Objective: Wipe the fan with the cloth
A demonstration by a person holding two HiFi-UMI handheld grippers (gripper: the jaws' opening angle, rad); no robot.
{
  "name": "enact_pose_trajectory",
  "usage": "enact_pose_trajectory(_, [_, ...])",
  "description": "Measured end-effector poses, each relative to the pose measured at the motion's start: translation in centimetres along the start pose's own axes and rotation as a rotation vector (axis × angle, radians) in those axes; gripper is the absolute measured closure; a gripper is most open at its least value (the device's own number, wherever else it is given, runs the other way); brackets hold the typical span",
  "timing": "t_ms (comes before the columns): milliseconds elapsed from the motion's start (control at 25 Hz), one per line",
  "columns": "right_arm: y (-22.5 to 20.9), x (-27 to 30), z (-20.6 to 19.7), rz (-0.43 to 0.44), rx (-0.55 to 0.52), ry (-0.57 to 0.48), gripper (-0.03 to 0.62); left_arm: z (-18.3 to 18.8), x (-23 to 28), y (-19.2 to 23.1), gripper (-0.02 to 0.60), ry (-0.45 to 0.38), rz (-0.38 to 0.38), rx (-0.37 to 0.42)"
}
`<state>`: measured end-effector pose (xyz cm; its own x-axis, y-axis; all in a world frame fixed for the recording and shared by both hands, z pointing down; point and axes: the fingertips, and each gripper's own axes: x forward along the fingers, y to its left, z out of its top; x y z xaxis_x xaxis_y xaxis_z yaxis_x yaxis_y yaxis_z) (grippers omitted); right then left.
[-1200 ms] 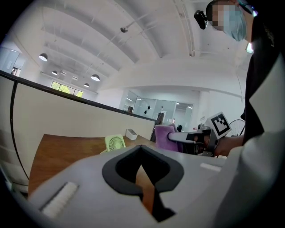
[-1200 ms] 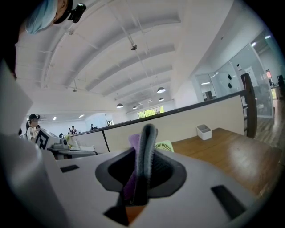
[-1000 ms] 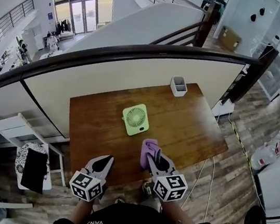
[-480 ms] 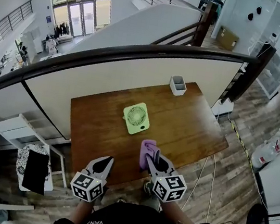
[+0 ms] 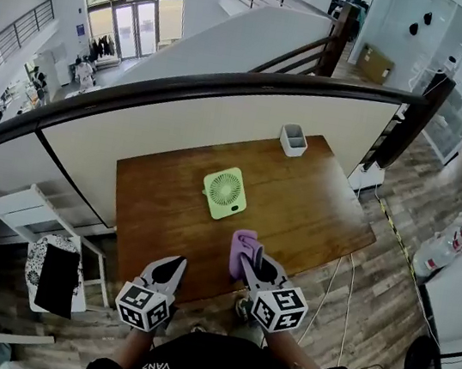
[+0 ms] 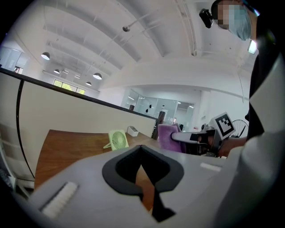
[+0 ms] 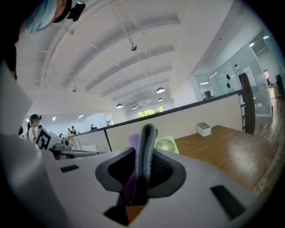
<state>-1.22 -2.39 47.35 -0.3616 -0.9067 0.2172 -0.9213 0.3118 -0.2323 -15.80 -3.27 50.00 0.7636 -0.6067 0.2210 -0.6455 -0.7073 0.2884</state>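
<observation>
A small light-green fan (image 5: 224, 193) stands upright on the brown wooden table (image 5: 314, 210), near its middle; it also shows as the green fan (image 6: 117, 139) and the fan (image 7: 165, 145) in the two gripper views. My right gripper (image 5: 247, 258) is shut on a purple cloth (image 5: 242, 246), held over the table's near edge, short of the fan. The cloth (image 7: 133, 173) is pinched between the jaws and the cloth (image 6: 168, 138) shows from the side. My left gripper (image 5: 172, 271) is shut and empty, at the near edge left of the right one.
A small white box (image 5: 293, 141) sits at the table's far right corner. A dark curved railing (image 5: 229, 83) with a cream wall runs behind the table. A white shelf unit (image 5: 40, 236) stands at the left, and a cable (image 5: 340, 275) lies on the floor at the right.
</observation>
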Motion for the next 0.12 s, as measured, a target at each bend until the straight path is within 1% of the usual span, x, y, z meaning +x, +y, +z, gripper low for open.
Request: enact_pose_trajectory(120, [-0.14,0.03,-0.02,0.002,-0.001,0.002,0.51,-0.07,0.11,0.01,0.571,0.002,0.002,0.002])
